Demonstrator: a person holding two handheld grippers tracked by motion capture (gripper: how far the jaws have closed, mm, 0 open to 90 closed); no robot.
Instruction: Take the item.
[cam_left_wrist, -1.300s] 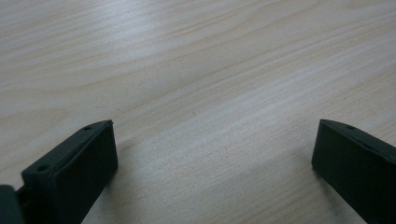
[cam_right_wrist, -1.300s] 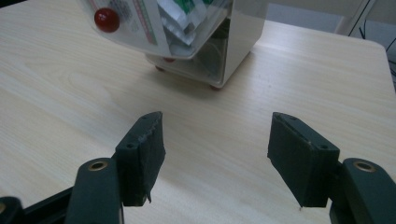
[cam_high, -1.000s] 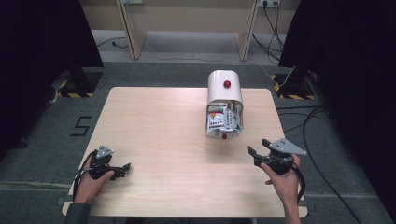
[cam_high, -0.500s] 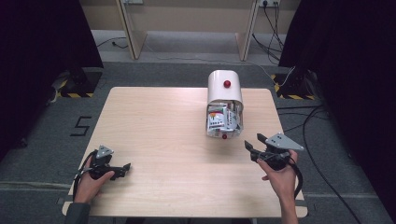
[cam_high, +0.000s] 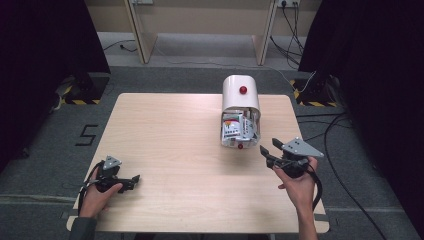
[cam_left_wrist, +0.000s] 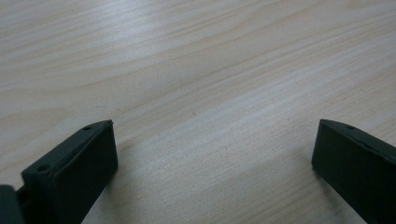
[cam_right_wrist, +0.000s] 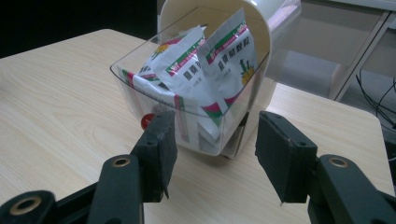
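High view: a light wooden table (cam_high: 185, 145) carries a white box with a rounded top (cam_high: 240, 97) toward its far right part, a red knob (cam_high: 243, 90) on the curved cover. At the box's near end a clear plastic drawer (cam_high: 239, 131) stands open, stuffed with white packets (cam_high: 235, 125) printed in red and green; a second small red knob (cam_high: 240, 146) sits on the drawer's front.

In the right gripper view the clear drawer (cam_right_wrist: 159, 93) is crowded with upright, slightly leaning packets (cam_right_wrist: 205, 70), two of them rising above the rim under the white arch of the box (cam_right_wrist: 261, 28). The right gripper (cam_right_wrist: 212, 144) has its jaws spread wide, nothing between them, just in front of the drawer and not touching it.

The left gripper (cam_high: 134, 179) lies low at the table's near left corner, well apart from the box. In the left gripper view its jaws (cam_left_wrist: 212, 158) stand wide apart over bare wood.
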